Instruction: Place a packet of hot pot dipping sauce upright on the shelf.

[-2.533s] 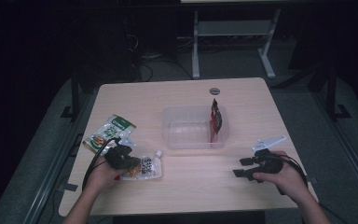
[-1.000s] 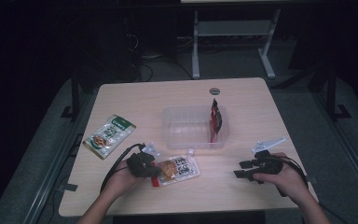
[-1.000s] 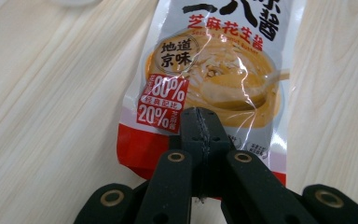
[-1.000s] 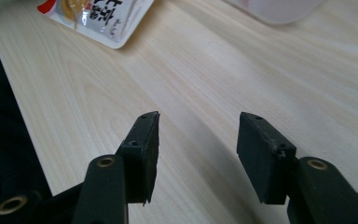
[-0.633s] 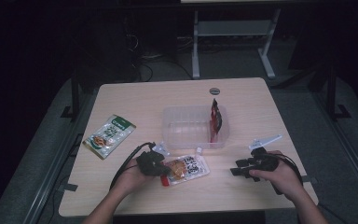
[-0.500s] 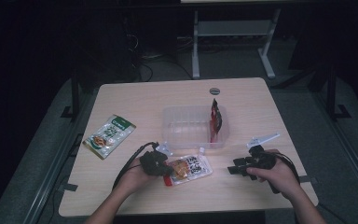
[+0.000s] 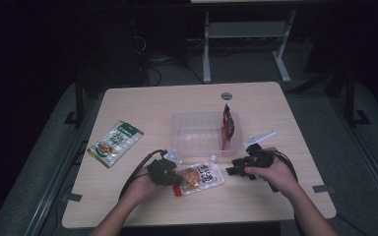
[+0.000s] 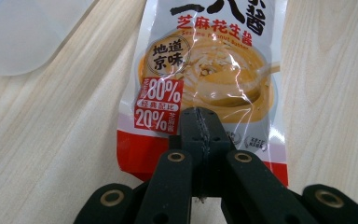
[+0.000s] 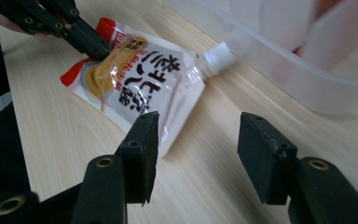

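Observation:
A clear spouted sauce pouch (image 7: 203,176) with orange contents and a red bottom edge lies flat near the table's front middle. My left gripper (image 7: 175,178) is shut on its red bottom end; in the left gripper view the jaws meet on the pouch (image 8: 205,60) just above that edge. My right gripper (image 7: 231,170) stands open just right of the pouch. In the right gripper view its jaws (image 9: 196,154) stand apart over bare wood, the left one overlapping the pouch's (image 9: 140,79) near corner. The white cap (image 9: 218,52) points toward the container. The left gripper (image 9: 91,43) shows at the far end.
A clear plastic container (image 7: 197,132) sits behind the pouch, with a dark red packet (image 7: 228,125) standing at its right wall. A green snack bag (image 7: 115,142) lies at the table's left. A round grommet (image 7: 226,95) is near the far edge.
My left gripper has dragged the sauce pouch rightward from the table's left front to its front middle. My right gripper has moved left toward the pouch.

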A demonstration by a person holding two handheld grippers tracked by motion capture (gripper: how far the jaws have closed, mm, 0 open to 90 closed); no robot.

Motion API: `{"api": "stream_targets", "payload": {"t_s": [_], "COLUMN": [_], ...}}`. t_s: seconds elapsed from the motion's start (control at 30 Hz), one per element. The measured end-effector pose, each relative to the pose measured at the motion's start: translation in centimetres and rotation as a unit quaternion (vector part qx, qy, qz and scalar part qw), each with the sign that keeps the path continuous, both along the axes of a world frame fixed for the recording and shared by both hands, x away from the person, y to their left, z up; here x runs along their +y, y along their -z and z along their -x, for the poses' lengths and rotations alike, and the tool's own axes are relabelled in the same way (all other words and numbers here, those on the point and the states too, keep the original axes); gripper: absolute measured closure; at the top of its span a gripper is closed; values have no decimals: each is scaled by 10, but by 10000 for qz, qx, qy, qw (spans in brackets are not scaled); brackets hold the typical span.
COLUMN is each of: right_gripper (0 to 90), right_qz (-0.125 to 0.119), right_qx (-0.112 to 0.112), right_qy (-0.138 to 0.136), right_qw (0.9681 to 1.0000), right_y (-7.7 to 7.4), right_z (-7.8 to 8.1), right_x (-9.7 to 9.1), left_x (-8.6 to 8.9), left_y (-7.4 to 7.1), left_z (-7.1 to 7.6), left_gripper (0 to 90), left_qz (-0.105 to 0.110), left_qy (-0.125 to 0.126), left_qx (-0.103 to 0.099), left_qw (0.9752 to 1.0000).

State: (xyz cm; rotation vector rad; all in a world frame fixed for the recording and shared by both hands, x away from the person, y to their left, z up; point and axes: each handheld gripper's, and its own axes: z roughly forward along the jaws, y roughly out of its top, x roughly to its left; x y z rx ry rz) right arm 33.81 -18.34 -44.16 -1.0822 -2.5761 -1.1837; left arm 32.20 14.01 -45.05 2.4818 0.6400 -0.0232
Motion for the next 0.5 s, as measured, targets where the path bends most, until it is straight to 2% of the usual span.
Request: {"api": "stream_targets", "payload": {"t_s": [0.1,0.27,0.37,0.5], "right_gripper": [473,478,479,479], "right_qz": [5,113,228,240], "right_qx": [51,132,111,114], "right_qy": [-138,-312,-400,-446], "right_qw": [9999,9994,9989,9987], "right_y": [1,8,15,18], "right_z": [-4,-9,-8,-6], "right_x": [9,25,28,30], "left_x": [1,1,1,1], "left_y": [0,0,1,1], "left_z": [-1,-1,-1,-2], "left_gripper": [900,900,900,900], "left_qz": [47,-32,28,57], "left_qy": [-36,48,34,37], "left_qx": [66,-2,16,40], "left_qw": [10000,10000,10000,10000]}}
